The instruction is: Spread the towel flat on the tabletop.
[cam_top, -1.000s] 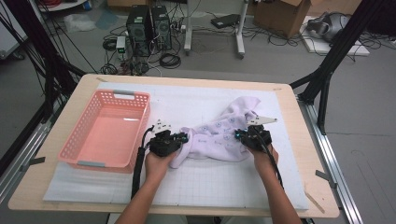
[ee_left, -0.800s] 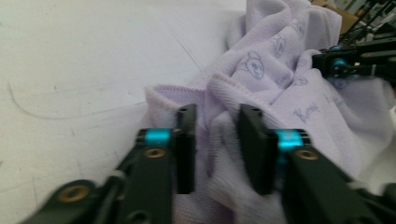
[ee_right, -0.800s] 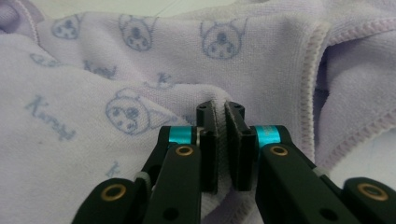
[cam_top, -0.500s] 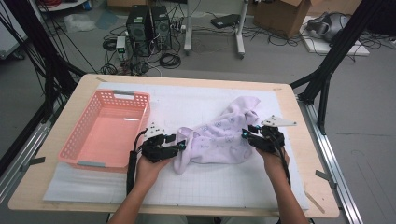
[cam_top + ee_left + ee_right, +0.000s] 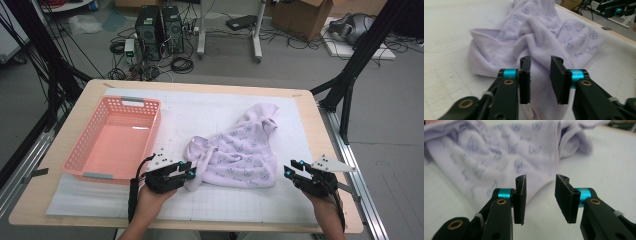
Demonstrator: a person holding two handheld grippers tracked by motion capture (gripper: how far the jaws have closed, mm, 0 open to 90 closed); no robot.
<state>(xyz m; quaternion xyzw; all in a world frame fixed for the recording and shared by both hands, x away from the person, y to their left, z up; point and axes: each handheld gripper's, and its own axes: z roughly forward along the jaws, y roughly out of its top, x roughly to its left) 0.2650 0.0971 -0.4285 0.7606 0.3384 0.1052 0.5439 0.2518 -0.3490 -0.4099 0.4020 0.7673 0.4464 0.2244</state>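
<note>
At table front | my left gripper [image 5: 189, 169] part-open over lilac printed terry cloth's [image 5: 240, 150] folded end, nearer | my right gripper [image 5: 294, 168] part-open, empty, just right of cloth.

The high view looks forward and down from above the person's side of the desk [image 5: 310, 112], far enough off to take in the whole top and the floor beyond. The left tongs [image 5: 189, 170] and right tongs [image 5: 294, 168] show near its bottom edge. The left gripper view rides low on the left tongs [image 5: 539, 75], facing along their jaws, very close to the towel [image 5: 541, 32] just ahead, with the right tongs [image 5: 617, 11] far off at the top right. The right gripper view sits as low on the right tongs [image 5: 541, 197], facing the towel [image 5: 499, 147] from the opposite side. All three views share the towel [image 5: 240, 152].
</note>
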